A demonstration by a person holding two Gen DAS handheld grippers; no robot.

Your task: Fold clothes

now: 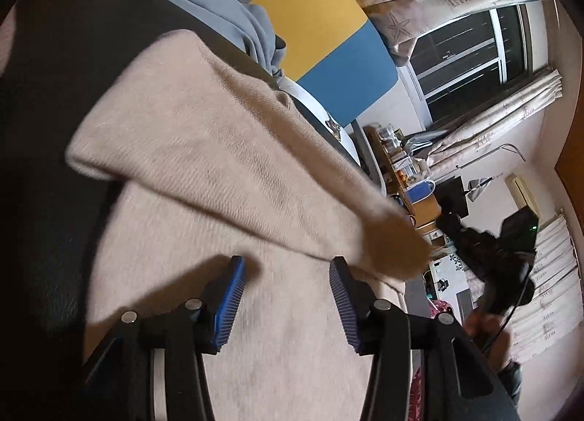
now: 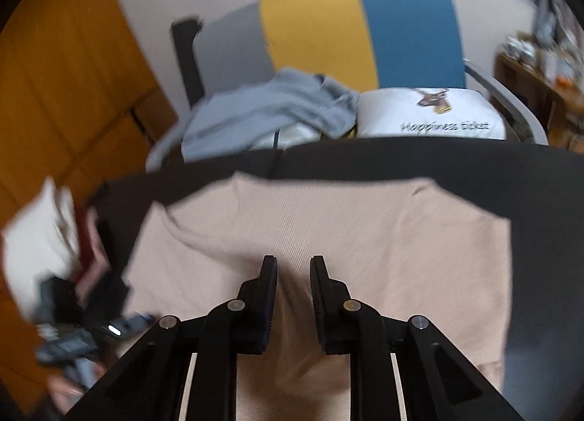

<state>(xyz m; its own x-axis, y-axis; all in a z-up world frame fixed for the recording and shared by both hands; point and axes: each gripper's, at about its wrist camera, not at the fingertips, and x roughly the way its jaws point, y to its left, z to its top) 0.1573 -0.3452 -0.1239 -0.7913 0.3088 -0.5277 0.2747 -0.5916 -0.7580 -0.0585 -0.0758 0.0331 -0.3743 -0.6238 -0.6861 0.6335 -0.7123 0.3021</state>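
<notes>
One beige knit sweater (image 2: 328, 238) lies spread on the dark table (image 2: 547, 173), a sleeve (image 1: 233, 151) folded across its body. Soft, light, limp (likely to sag and stretch); best taken at a hem or sleeve edge. Long axis appears to run from the near edge toward the chair (image 2: 357, 30). Left gripper (image 1: 288, 297) stands wide and empty above the cloth; right gripper (image 2: 294, 297) is narrowed, nothing between its jaws.

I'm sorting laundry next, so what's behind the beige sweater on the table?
Behind the beige sweater, past the dark table, a chair holds a crumpled blue garment and a white printed pillow. What lies under the garment is covered.
</notes>
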